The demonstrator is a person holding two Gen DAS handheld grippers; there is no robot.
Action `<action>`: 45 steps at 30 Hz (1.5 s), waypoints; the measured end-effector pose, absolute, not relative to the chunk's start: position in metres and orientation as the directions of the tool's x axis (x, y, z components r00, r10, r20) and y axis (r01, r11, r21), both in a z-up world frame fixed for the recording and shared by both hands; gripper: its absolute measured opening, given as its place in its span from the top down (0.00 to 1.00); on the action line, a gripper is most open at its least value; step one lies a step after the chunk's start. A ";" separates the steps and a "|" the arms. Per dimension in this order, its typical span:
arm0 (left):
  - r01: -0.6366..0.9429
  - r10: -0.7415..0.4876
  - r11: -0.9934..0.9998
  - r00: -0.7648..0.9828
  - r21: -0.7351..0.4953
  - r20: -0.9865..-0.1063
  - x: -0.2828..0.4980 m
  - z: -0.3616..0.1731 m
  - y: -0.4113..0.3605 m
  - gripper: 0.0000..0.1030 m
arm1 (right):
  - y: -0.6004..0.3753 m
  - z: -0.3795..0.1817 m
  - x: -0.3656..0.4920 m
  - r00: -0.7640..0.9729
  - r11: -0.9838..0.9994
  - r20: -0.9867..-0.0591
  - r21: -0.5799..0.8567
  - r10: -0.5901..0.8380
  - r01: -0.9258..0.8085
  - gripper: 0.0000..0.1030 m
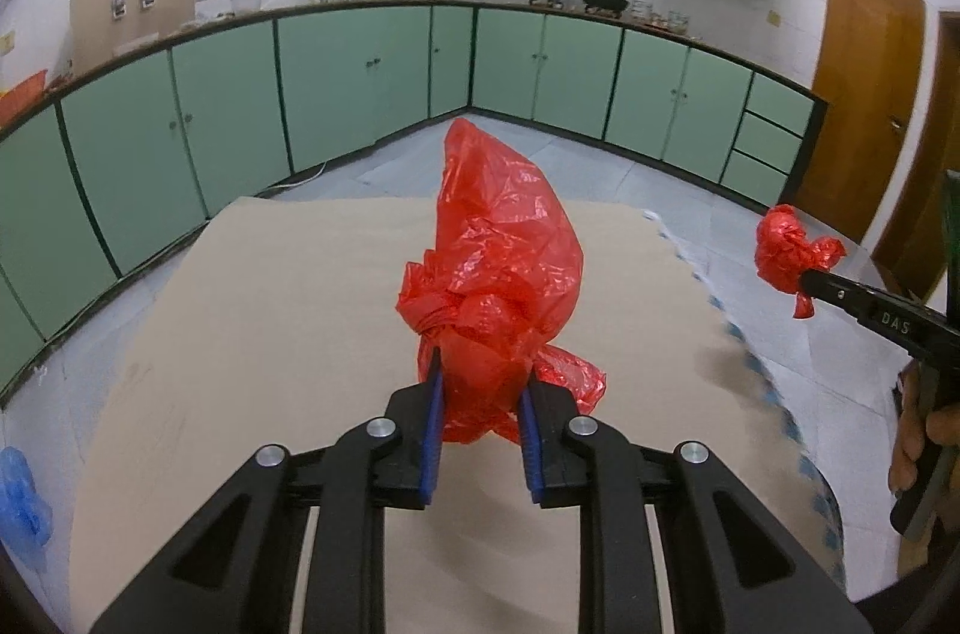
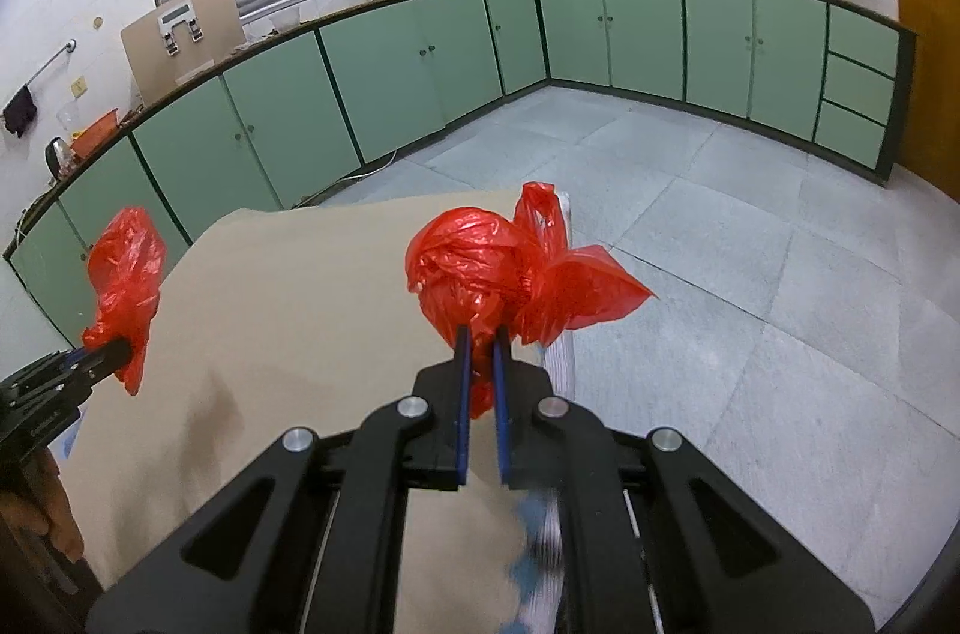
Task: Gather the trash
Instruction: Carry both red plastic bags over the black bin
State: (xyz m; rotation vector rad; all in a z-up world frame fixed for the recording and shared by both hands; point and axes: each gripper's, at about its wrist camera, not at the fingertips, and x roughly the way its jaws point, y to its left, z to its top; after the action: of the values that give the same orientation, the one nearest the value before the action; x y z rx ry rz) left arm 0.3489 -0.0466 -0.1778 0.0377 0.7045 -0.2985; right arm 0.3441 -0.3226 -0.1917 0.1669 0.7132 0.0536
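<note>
You have 2 red bags off the bench (image 1: 240,334) now: your left gripper (image 1: 480,382) is clamped on the bunched neck of the larger red bag (image 1: 510,244), and your right gripper (image 2: 480,340) is pinched tight on the smaller knotted red bag (image 2: 474,268), both hanging in the air above the tan surface. The risk is thin, slick plastic: the pads hold only a twist of film, so a quick swing could let it slide out or tear. The larger bag stands tall in front of your left camera and hides what is ahead. A blue crumpled bag (image 1: 24,502) lies at the left edge, not yet collected.
</note>
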 end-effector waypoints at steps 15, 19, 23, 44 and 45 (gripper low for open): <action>0.411 -0.341 0.911 0.712 -0.028 -0.614 0.228 -0.146 -0.087 0.79 | -0.321 -0.162 0.186 0.773 0.990 -0.634 0.121 0.022 0.072 0.95; 0.433 -0.361 0.901 0.705 -0.033 -0.611 0.205 -0.142 -0.094 0.79 | -0.324 -0.160 0.158 0.775 0.989 -0.632 0.118 0.003 0.093 0.95; 0.454 -0.380 0.890 0.697 -0.036 -0.608 0.185 -0.138 -0.099 0.79 | -0.327 -0.157 0.136 0.778 0.988 -0.629 0.112 -0.013 0.108 0.95; 0.576 -0.478 0.815 0.609 -0.061 -0.633 0.169 -0.148 -0.149 0.79 | -0.364 -0.175 0.084 0.755 0.966 -0.651 0.133 -0.084 0.223 0.95; 0.588 -0.486 0.806 0.598 -0.063 -0.637 0.169 -0.150 -0.157 0.79 | -0.368 -0.178 0.082 0.751 0.964 -0.655 0.134 -0.090 0.232 0.95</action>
State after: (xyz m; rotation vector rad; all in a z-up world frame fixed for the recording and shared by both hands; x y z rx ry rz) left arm 0.1692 -0.1575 -0.1501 0.1598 0.6881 -0.6265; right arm 0.0822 -0.3678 -0.1780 0.2124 0.7011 -0.1769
